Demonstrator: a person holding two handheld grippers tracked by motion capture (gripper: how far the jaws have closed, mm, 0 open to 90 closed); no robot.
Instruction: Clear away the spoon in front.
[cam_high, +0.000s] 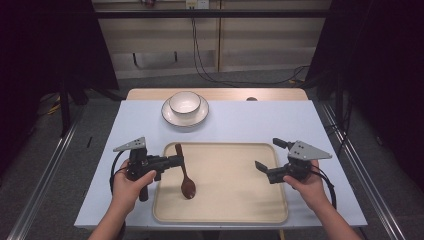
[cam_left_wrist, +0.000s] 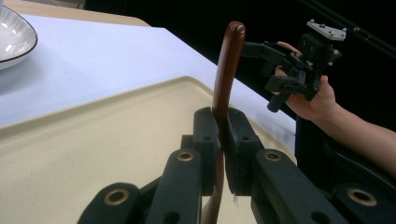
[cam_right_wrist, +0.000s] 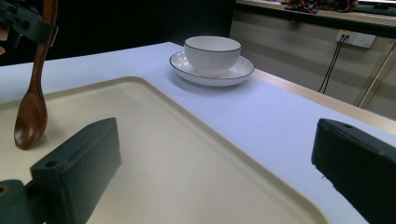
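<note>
A dark wooden spoon (cam_high: 187, 184) stands steeply over the left part of a cream tray (cam_high: 235, 200), its bowl end low by the tray floor. My left gripper (cam_high: 176, 161) is shut on the spoon's handle (cam_left_wrist: 228, 65), which sticks up past the jaws. The spoon (cam_right_wrist: 31, 109) also hangs at the left of the right gripper view, with the left gripper (cam_right_wrist: 28, 25) clamped on its upper part. My right gripper (cam_high: 270, 155) stands open over the tray's right edge, with nothing between its fingers (cam_right_wrist: 79, 161).
A white bowl (cam_high: 184, 102) sits on a white plate (cam_high: 176, 120) at the table's far middle, beyond the tray. The light blue table top (cam_high: 280, 120) lies bare to the right of the plate. Dark space and metal rails flank the table.
</note>
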